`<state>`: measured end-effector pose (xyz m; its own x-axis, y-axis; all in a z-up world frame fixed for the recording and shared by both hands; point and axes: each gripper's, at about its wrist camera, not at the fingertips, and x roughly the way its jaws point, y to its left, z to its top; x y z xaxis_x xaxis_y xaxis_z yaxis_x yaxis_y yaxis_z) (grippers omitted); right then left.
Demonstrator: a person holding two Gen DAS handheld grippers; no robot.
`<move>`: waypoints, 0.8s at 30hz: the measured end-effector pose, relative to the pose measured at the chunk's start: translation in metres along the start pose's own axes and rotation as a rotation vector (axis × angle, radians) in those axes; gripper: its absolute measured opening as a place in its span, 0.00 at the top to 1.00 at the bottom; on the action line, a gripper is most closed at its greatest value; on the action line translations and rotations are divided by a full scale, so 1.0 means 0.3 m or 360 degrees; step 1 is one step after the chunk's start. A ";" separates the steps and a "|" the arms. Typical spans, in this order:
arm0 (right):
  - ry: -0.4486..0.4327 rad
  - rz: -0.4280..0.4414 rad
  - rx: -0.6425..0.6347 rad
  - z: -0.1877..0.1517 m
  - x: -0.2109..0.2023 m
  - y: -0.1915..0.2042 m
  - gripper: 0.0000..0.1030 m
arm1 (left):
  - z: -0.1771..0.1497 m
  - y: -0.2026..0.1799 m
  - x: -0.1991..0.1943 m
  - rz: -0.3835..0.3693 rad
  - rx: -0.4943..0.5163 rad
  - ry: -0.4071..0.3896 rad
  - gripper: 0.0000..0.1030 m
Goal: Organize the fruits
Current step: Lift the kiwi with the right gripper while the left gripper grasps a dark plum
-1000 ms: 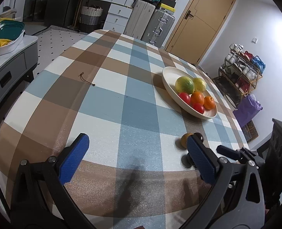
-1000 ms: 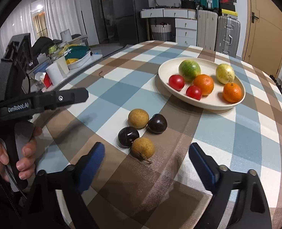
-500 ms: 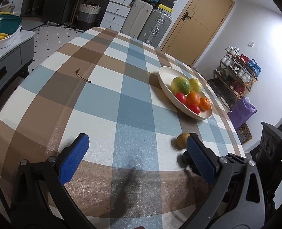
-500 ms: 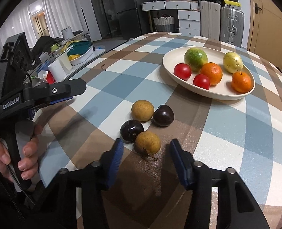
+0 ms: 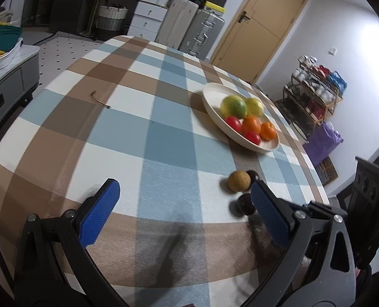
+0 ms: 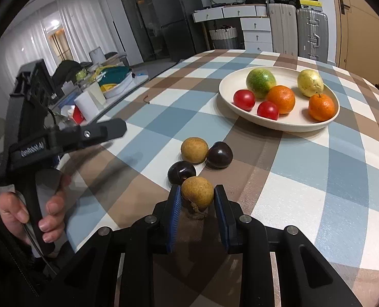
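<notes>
Brown fruit [image 6: 197,192] clamped between right claw [image 6: 197,206] pads; left claw [image 5: 183,200] wide apart, empty.

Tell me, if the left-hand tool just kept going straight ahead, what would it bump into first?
Probably nothing soon. The left gripper is open over bare tablecloth, and the way ahead looks free. The brown fruit and the plate lie off to its right, though depth is uncertain.

We see even indoor light, fairly bright. In the right wrist view a curtained window [image 6: 59,35] glows, washed out. Soft shadows fall on the tablecloth [image 5: 164,138] under the left gripper [image 5: 181,192]. Fisheye bending is strong, with black vignetted corners. The left view is slightly motion-blurred; the white wall [image 5: 356,25] glares.
</notes>
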<state>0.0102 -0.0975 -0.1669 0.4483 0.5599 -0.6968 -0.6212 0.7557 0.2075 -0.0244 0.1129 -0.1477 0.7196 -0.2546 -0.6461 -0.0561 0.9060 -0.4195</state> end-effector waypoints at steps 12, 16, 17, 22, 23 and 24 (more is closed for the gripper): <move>-0.0116 0.0042 0.0091 -0.004 -0.054 -0.066 0.74 | -0.033 -0.164 0.100 -0.0168 0.0201 0.0213 0.01; -0.0170 0.0067 0.0135 0.002 -0.085 -0.101 0.74 | -0.034 -0.209 0.146 -0.0189 0.0248 0.0294 0.01; -0.0182 0.0068 0.0142 0.004 -0.093 -0.108 0.74 | -0.033 -0.217 0.155 -0.0189 0.0257 0.0307 0.01; -0.0248 0.0089 0.0141 0.022 -0.139 -0.135 0.74 | -0.030 -0.278 0.200 -0.0185 0.0340 0.0373 0.04; -0.0262 0.0089 0.0142 0.027 -0.148 -0.142 0.74 | -0.032 -0.286 0.208 -0.0186 0.0353 0.0393 0.06; -0.0276 0.0091 0.0146 0.033 -0.159 -0.151 0.74 | -0.033 -0.297 0.212 -0.0171 0.0375 0.0404 0.07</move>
<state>0.0233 -0.1551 -0.1363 0.5229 0.6469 -0.5550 -0.5914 0.7443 0.3104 0.0196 0.0128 -0.1577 0.5164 -0.4018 -0.7562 0.1931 0.9150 -0.3543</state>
